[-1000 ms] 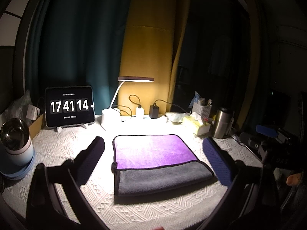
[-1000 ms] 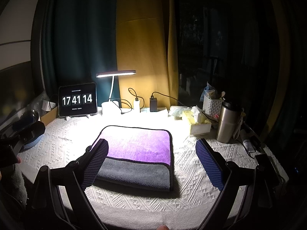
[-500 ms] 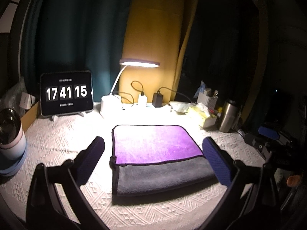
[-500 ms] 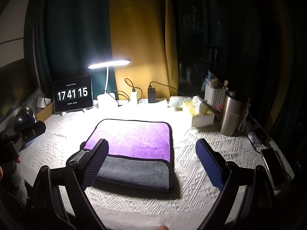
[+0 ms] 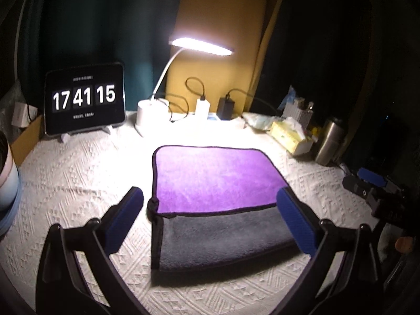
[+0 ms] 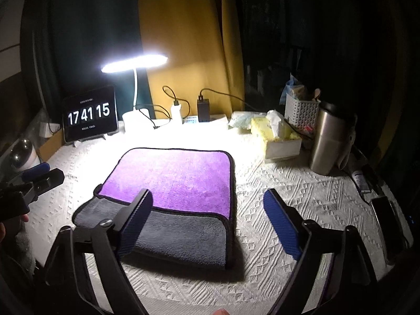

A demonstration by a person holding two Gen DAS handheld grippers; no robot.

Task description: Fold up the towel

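Note:
A towel (image 5: 215, 181), purple on top with a grey near band and black edging, lies flat in a partly folded rectangle on the white patterned tablecloth (image 5: 78, 178). It also shows in the right wrist view (image 6: 173, 181). My left gripper (image 5: 210, 218) is open and empty, its blue-padded fingers straddling the towel's near grey part just above it. My right gripper (image 6: 210, 220) is open and empty, over the towel's near right corner. Each gripper shows at the edge of the other's view.
At the back stand a tablet clock (image 5: 84, 101), a lit desk lamp (image 5: 152, 113), chargers with cables (image 6: 203, 110), a tissue box (image 6: 278, 136), a white basket (image 6: 302, 110) and a steel tumbler (image 6: 330, 139). A phone (image 6: 386, 215) lies right, a cup (image 5: 5, 181) left.
Both grippers have moved forward and down toward the towel, which now looks larger and nearer. The towel has not moved. Both stay open.

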